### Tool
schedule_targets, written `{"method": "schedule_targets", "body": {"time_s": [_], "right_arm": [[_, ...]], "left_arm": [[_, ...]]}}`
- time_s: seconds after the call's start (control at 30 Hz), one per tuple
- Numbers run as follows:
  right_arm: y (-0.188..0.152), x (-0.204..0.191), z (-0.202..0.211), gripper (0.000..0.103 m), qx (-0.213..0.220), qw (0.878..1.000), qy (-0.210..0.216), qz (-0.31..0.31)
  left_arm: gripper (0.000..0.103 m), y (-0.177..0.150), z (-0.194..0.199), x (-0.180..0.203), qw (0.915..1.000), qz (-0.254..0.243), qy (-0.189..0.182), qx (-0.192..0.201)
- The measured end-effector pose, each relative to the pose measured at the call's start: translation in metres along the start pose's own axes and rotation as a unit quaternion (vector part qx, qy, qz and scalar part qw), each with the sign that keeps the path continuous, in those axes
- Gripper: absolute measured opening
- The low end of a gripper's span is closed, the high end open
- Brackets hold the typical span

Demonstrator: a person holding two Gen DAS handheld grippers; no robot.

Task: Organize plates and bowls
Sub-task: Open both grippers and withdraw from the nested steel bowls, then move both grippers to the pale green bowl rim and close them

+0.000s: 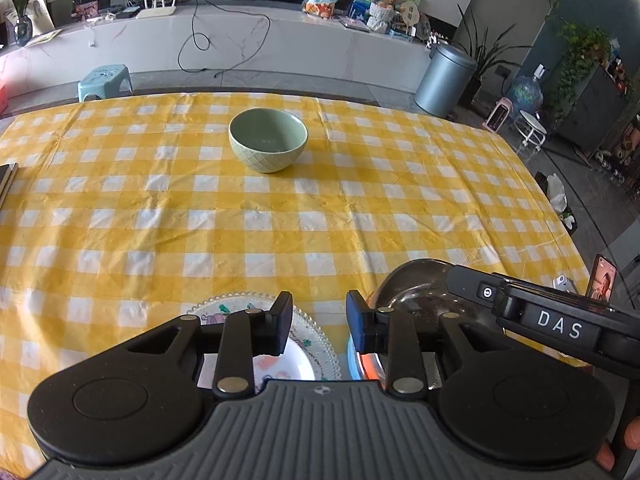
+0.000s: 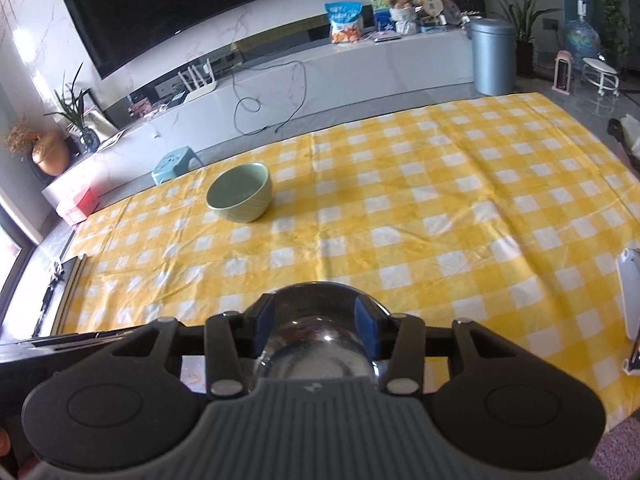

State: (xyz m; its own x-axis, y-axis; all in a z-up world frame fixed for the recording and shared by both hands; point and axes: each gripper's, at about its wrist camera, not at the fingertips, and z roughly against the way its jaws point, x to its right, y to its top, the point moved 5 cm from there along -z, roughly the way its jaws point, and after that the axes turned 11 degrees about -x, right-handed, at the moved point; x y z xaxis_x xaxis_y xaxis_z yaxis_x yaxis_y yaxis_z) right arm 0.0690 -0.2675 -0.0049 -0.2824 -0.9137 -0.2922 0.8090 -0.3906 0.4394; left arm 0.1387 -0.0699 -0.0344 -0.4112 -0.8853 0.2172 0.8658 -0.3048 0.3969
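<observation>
The green bowl (image 1: 268, 139) stands alone on the far part of the yellow checked surface (image 1: 160, 220), nothing around it. Well nearer than the green bowl lie one glass plate (image 1: 316, 344) with a beaded rim and one steel bowl (image 2: 316, 344), side by side. The left claw (image 1: 318, 326) is spread above the plate's edge, holding nothing. The right claw (image 2: 316, 330) is spread over the steel bowl, pads apart from it. Two bowls, one plate.
</observation>
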Motion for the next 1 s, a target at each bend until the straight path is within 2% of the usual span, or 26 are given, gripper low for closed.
{"method": "schedule_targets", "body": {"time_s": [0.23, 0.33, 0.5, 0.63, 0.83, 1.0], "right_arm": [[0.027, -0.02, -0.024, 0.049, -0.042, 0.999, 0.024, 0.008], [0.042, -0.03, -0.035, 0.052, -0.052, 0.998, 0.032, 0.016], [0.069, -0.046, -0.056, 0.057, -0.063, 0.997, 0.02, 0.038], [0.092, -0.051, -0.082, 0.057, -0.088, 0.995, 0.031, 0.035], [0.12, -0.049, -0.116, 0.056, -0.089, 0.996, 0.03, -0.005], [0.144, -0.045, -0.143, 0.045, -0.104, 0.993, 0.029, -0.038]], "left_arm": [[0.036, 0.026, -0.006, -0.019, 0.9994, -0.02, 0.019, -0.022], [0.042, 0.039, -0.01, -0.029, 0.9988, -0.027, 0.024, -0.032], [0.047, 0.067, -0.017, -0.043, 0.9982, -0.038, 0.03, -0.036], [0.05, 0.094, -0.025, -0.057, 0.9983, -0.047, 0.017, -0.029], [0.05, 0.132, -0.04, -0.084, 0.9997, -0.025, 0.005, 0.004], [0.05, 0.158, -0.06, -0.097, 0.9997, -0.023, 0.003, 0.012]]}}
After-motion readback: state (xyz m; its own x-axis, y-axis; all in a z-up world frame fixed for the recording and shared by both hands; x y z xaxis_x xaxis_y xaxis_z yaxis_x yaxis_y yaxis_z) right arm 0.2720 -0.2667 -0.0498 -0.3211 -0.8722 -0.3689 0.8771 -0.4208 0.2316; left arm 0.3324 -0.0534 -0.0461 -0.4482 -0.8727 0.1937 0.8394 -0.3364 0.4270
